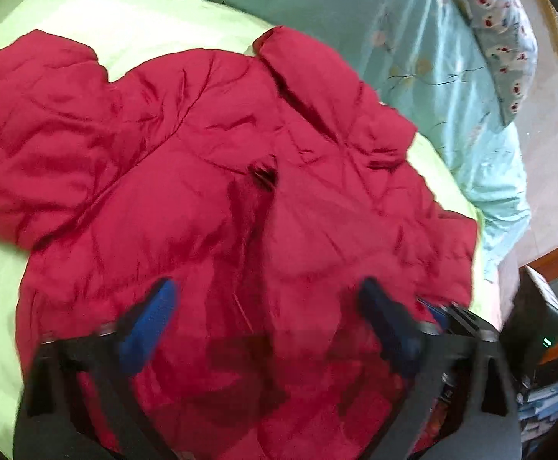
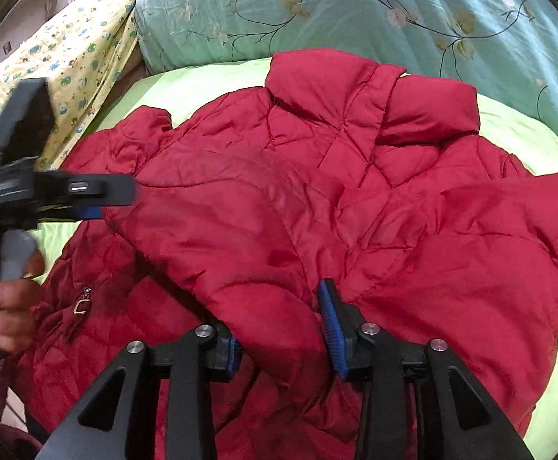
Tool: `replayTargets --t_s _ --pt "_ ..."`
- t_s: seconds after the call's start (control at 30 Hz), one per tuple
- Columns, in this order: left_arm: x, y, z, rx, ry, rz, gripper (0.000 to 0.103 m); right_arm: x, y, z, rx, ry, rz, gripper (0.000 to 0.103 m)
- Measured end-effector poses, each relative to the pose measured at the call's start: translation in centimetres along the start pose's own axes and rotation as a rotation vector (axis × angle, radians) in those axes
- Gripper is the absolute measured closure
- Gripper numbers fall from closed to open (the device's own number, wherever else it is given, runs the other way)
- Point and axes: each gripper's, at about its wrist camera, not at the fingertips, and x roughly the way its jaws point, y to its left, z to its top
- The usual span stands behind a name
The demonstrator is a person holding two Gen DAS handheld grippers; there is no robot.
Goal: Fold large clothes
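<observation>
A red quilted jacket lies spread on a light green sheet, collar toward the far side. My left gripper hovers above the jacket's lower part, jaws wide apart and empty. In the right wrist view the jacket fills the middle, collar at the top. My right gripper has its jaws around a thick fold of the jacket's sleeve, with fabric bunched between the blue pads. The left gripper shows at the left of that view, held by a hand.
A teal floral quilt lies beyond the jacket. A yellow patterned blanket is at the left. A patterned pillow and the bed edge with floor are at the right. A zipper pull lies on the jacket's left side.
</observation>
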Motion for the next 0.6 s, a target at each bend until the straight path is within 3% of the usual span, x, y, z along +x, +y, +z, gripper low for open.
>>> replayTargets --t_s 0.03,0.1,0.17,0.33,0.6 --pt "0.4 0.2 0.2 0.000 0.004 -0.007 0.035 0.0 -0.1 -0.1 0.002 0.001 0.002 0.063" --pt "0.8 0.6 0.7 0.005 0.008 -0.039 0.073 0.0 0.0 -0.1 0.001 0.006 0.001 0.061" --pt "0.5 0.5 0.9 0.021 -0.003 -0.036 0.081 -0.4 0.1 -0.2 -0.001 0.007 0.008 0.058" --pt "-1.3 0.1 1.2 0.100 -0.078 0.047 0.087 -2.3 -0.6 -0.6 0.034 -0.024 0.025 0.043" --pt "-3.1 1.7 1.5 0.175 -0.196 0.226 0.089 -5.1 -4.7 -0.8 0.184 -0.117 -0.029 0.041"
